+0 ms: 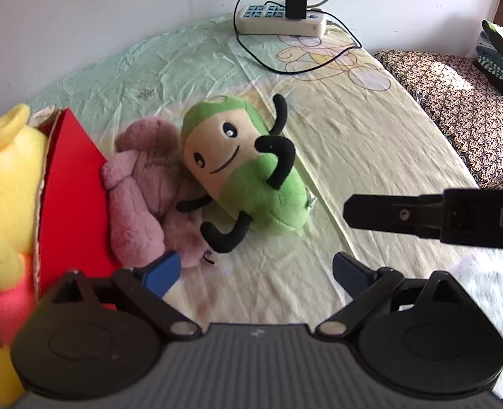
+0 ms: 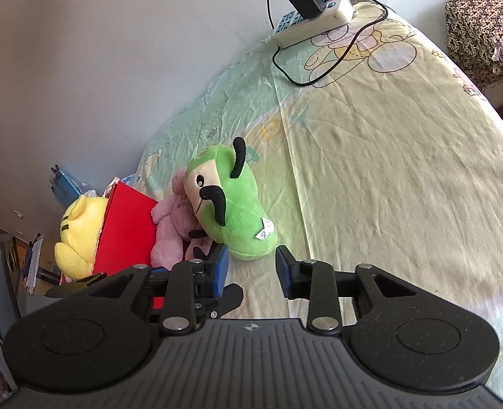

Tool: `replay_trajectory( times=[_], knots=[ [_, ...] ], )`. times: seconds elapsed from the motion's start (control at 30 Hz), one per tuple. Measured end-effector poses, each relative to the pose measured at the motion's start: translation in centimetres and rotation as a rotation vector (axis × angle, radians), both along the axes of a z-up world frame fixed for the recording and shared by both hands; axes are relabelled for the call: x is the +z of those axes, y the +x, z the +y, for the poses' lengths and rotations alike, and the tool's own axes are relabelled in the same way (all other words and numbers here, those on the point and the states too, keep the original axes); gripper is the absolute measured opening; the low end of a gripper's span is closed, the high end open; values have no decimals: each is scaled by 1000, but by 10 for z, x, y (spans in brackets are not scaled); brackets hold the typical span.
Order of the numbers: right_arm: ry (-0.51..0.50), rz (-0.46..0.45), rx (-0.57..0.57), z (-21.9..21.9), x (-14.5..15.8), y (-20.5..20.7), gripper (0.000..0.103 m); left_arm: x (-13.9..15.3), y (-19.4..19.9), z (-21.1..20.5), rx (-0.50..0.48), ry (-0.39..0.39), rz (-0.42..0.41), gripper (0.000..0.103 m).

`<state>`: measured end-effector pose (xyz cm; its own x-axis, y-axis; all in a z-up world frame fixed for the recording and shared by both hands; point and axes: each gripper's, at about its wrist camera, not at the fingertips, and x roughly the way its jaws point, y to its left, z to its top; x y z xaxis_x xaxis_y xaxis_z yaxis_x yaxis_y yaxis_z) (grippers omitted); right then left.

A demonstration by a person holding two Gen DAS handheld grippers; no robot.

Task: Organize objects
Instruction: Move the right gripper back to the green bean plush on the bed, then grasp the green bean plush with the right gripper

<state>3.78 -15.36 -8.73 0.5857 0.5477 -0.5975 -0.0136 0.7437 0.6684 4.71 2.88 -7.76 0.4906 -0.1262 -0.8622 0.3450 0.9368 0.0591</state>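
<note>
A green plush toy with a cream face and black limbs (image 1: 251,184) lies on the bed, leaning on a pink plush (image 1: 142,197). The pink plush rests against a red box (image 1: 71,197) that holds a yellow bear plush (image 1: 2,184). My left gripper (image 1: 256,272) is open and empty, just in front of the pink and green toys. My right gripper (image 2: 251,269) is open and empty, its fingertips just short of the green toy's (image 2: 238,214) lower end. One finger of the right gripper (image 1: 387,216) shows in the left view at right.
A white power strip (image 1: 282,20) with a black charger and cable lies at the far end of the bed by the wall. A brown patterned surface (image 1: 462,109) stands to the right of the bed. The yellow sheet (image 2: 405,177) stretches right of the toys.
</note>
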Motion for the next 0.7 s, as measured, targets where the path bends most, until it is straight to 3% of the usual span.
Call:
replay_trajectory(
  times=[0.23,0.7],
  knots=[
    [-26,-23,56,9,2,21,41,-8,6,5,-33,-51,-52,100],
    [12,9,128,15,-13,76,51,-23,41,-11,-47,-61,-25,100]
  ],
)
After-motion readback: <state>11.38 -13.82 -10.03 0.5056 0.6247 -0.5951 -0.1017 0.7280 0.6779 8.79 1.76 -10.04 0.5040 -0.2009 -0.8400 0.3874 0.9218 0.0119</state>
